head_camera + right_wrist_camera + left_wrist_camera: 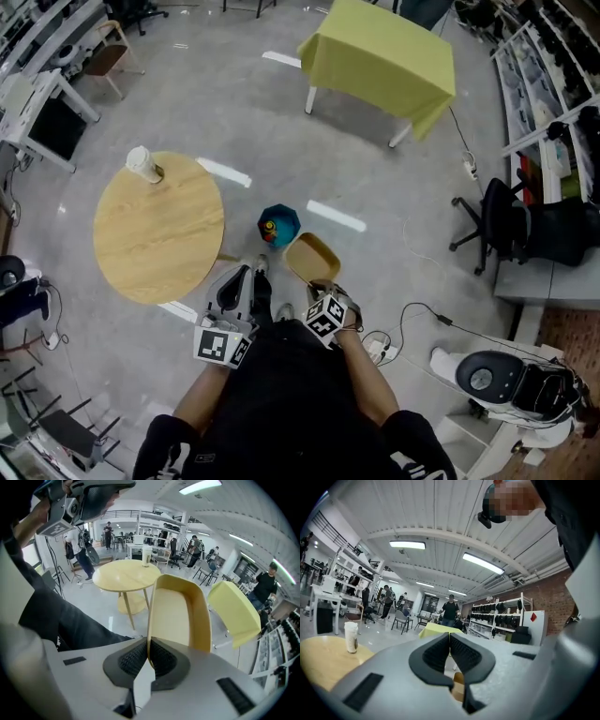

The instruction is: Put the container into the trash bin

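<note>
We hold the container (pixel 176 616) by its rim in the clamped right gripper (pixel 149 657), its long axis pointing away from us toward the trash bin (pixel 278 225), which stands just beyond it, slightly left, while the left gripper (pixel 450 652) has its jaws pressed together, empty.

Grey floor (pixel 234 103) carries a round wooden table (pixel 159 234) w/ one pale cup (pixel 143 164) upright at its far edge. Blue trash bin (pixel 278 225) sits on the floor just off the tabletop's right edge. Further back, well apart, stands a table w/ yellow-green cloth (pixel 380 56); black office chair (pixel 487 220) at right.
</note>
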`<move>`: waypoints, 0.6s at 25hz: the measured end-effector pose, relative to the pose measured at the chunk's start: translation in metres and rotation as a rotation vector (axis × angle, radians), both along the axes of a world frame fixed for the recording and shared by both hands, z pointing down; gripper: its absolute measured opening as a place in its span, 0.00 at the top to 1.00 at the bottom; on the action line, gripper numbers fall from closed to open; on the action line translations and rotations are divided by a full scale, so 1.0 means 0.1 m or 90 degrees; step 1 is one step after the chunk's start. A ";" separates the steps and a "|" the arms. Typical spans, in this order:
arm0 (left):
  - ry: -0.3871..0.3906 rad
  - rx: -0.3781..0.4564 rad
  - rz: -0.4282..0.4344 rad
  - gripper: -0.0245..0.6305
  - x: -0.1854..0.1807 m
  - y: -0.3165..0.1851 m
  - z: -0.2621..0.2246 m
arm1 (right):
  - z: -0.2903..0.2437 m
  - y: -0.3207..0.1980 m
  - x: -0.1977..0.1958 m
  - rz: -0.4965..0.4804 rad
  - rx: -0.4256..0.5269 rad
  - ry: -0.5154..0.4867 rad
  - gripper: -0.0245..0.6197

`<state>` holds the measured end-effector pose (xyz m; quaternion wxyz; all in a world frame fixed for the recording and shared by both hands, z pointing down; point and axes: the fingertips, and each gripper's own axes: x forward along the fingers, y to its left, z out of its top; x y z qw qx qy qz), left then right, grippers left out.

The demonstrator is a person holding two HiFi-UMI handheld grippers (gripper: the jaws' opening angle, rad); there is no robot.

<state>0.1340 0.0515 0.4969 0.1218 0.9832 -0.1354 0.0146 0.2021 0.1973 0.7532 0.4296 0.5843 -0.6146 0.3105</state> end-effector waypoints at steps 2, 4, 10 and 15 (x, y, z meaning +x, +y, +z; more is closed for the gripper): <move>0.001 0.000 0.016 0.95 0.16 -0.07 0.03 | 0.06 -0.05 0.09 0.016 -0.003 -0.005 0.91; 0.002 -0.001 0.028 0.95 0.32 -0.14 0.04 | 0.12 -0.09 0.19 0.027 -0.014 -0.010 0.91; -0.022 -0.002 0.033 0.95 0.77 -0.62 0.19 | 0.42 -0.51 0.50 0.030 -0.052 -0.037 0.91; -0.039 -0.008 0.038 0.95 0.98 -1.06 0.30 | 0.71 -0.94 0.59 0.026 -0.087 -0.067 0.91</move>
